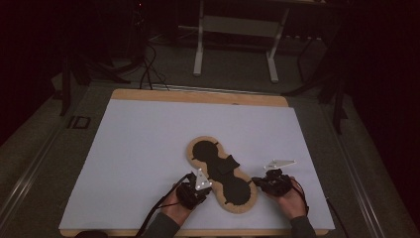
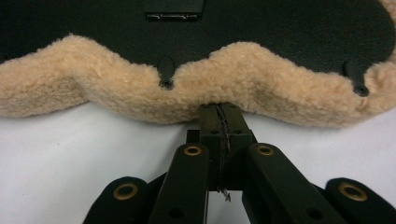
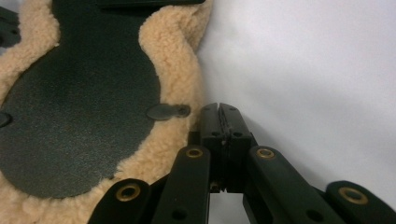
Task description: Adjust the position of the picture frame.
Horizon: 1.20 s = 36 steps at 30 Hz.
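The pad [image 1: 221, 174], a fleece-edged piece with a black figure-eight face, lies flat on the white sheet [image 1: 148, 144] of the desk [image 1: 198, 95], toward the near edge. Its long axis runs diagonally, from far-left to near-right in the high view.

The left tongs [image 1: 204, 186] are clenched with nothing between them; the tips sit at the fleece rim [image 2: 140, 100] by the pad's waist on its left flank.

The right tongs [image 1: 256, 182] are likewise clenched and empty, just beside the near lobe's right rim [image 3: 175, 60], by a small black tab [image 3: 163, 111].

Judgement: the pad lies between the two tongs, both about equally near, each facing inward across its short axis.
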Tool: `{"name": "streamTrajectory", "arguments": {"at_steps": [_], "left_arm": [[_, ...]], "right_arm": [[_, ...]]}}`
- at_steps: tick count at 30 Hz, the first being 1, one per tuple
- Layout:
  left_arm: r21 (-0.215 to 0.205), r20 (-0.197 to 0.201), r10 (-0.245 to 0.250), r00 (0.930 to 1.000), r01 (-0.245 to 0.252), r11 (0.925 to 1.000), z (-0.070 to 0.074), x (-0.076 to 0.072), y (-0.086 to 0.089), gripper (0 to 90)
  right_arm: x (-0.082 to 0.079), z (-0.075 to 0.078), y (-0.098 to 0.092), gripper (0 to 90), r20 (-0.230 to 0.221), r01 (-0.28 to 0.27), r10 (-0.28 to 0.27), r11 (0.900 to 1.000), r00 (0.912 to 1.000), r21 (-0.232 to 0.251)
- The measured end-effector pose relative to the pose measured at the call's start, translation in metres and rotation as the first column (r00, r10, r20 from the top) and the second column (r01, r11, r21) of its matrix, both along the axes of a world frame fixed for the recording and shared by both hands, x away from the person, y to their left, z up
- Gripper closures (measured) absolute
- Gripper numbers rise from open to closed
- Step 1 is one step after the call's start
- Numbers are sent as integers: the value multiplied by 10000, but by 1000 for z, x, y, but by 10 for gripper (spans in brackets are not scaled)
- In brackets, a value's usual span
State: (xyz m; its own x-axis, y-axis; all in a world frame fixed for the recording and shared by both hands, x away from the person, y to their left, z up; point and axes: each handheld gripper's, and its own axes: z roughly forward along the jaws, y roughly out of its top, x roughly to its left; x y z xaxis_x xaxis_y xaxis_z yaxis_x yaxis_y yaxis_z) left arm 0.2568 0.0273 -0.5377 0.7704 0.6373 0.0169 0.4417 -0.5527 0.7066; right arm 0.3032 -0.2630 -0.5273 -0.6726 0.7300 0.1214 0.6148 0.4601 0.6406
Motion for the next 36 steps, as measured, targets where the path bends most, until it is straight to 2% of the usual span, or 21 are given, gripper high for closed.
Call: {"name": "streamTrajectory", "arguments": {"at_steps": [19,28,36], "left_arm": [[212,-126,-174,9998,177,9996,2,5,0,900],[-53,-354,-44,9994,43,10000,2,11,2,900],[-89,-413,148,9990,-151,9998,2,16,3,900]], "right_arm": [[-1,1,2,900,81,-94,95,9999,9999,-84],[-1,2,2,900,52,-118,118,9999,9999,-58],[-2,2,3,900,53,-196,196,9998,9998,-46]]}}
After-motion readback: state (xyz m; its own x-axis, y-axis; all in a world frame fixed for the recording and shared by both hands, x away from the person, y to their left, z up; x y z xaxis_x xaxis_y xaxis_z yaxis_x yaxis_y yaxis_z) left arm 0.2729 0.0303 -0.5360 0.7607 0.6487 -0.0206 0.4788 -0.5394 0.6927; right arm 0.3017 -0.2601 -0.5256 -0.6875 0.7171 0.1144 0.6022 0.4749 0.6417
